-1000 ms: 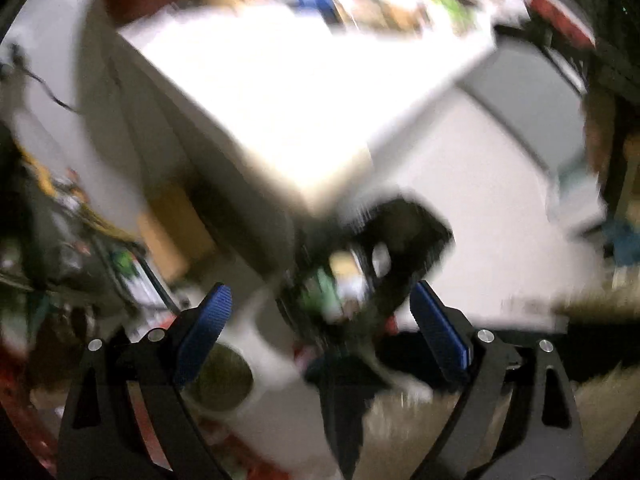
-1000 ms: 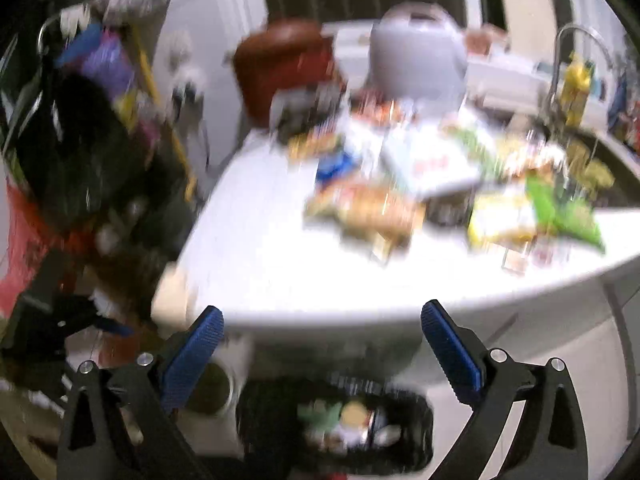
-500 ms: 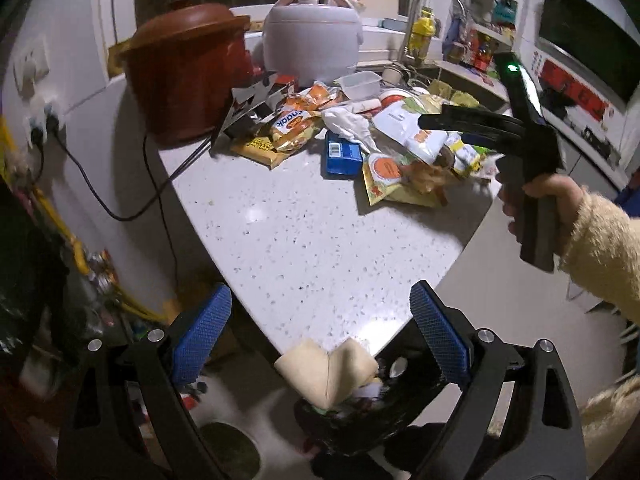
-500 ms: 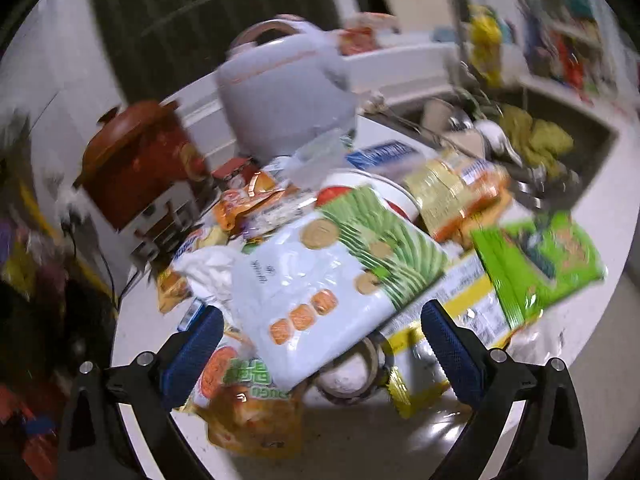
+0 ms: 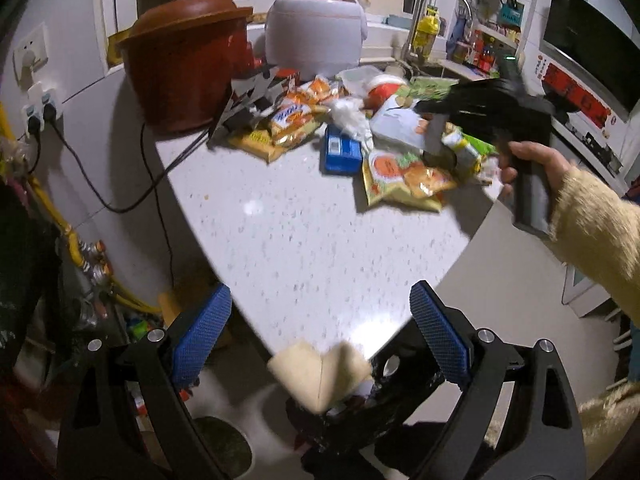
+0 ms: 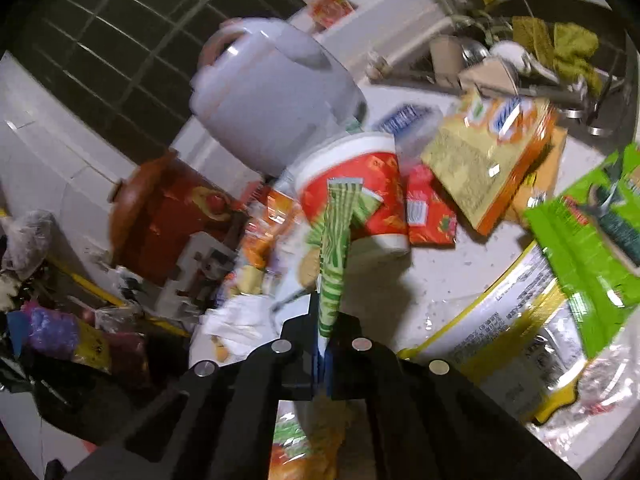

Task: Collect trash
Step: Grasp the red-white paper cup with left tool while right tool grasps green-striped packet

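A heap of snack wrappers [image 5: 384, 136] lies on the white speckled counter [image 5: 304, 240]. My left gripper [image 5: 320, 332] is open and empty, held over the counter's near corner. My right gripper [image 6: 322, 356] is shut on the white and green striped snack bag [image 6: 334, 248], pinching its edge; the bag stands edge-on in front of a red and white instant noodle cup [image 6: 360, 188]. In the left wrist view the right gripper [image 5: 444, 112] reaches into the heap, held by a hand in a cream sleeve. A black trash bin [image 5: 360, 412] sits below the counter corner.
A red clay pot [image 5: 184, 76] and a white rice cooker [image 5: 316, 28] stand at the back of the counter. A sink with faucet [image 5: 436, 24] is at the back right. A green bag [image 6: 588, 232], a yellow bag [image 6: 492, 152] and a blue packet [image 5: 340, 152] lie in the heap.
My right gripper was open above the pile and has closed on the striped snack bag, tilting it up. My left gripper swung up from the bin to face the counter and stays open.
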A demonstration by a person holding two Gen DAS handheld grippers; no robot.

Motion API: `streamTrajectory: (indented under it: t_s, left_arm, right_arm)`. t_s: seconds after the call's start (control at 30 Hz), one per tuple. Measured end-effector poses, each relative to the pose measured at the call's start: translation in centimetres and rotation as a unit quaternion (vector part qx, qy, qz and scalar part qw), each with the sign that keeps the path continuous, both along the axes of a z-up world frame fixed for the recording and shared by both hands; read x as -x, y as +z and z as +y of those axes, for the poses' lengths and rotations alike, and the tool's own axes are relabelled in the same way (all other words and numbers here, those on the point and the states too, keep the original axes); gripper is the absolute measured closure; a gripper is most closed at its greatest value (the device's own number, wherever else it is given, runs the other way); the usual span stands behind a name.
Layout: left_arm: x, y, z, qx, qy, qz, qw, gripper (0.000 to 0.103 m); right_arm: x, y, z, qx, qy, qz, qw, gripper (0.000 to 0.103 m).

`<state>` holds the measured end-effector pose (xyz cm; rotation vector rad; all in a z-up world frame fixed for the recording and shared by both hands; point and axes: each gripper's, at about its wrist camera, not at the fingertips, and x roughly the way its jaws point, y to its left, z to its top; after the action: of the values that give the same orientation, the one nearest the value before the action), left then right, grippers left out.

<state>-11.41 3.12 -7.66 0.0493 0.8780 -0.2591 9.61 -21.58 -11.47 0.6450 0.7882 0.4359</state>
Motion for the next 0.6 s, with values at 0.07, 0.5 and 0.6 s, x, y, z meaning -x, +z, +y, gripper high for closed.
streamTrajectory:
  t_s: [0.07, 0.5, 0.6]
  left_arm:
    - [-1.1, 0.4, -0.7, 0.004, -0.006, -0.005, 1.0, 0.014]
    - [-19.6, 1.8, -14.5, 0.039, -0.092, 0.038, 0.9942, 0.014]
    - [-25.7, 0.1, -15.9, 0.069, -0.043, 0.092, 0.9924, 0.014]
  right_arm:
    - [1.1, 1.8, -0.8, -0.011, -0.002, -0.021, 1.0, 0.102]
    - [11.0, 8.4, -10.3, -0.05, -0.071, -0.099, 0.991, 0.101]
    - [12.6, 7.6, -11.4, -0.039, -0.078, -0.089, 0.992, 0.101]
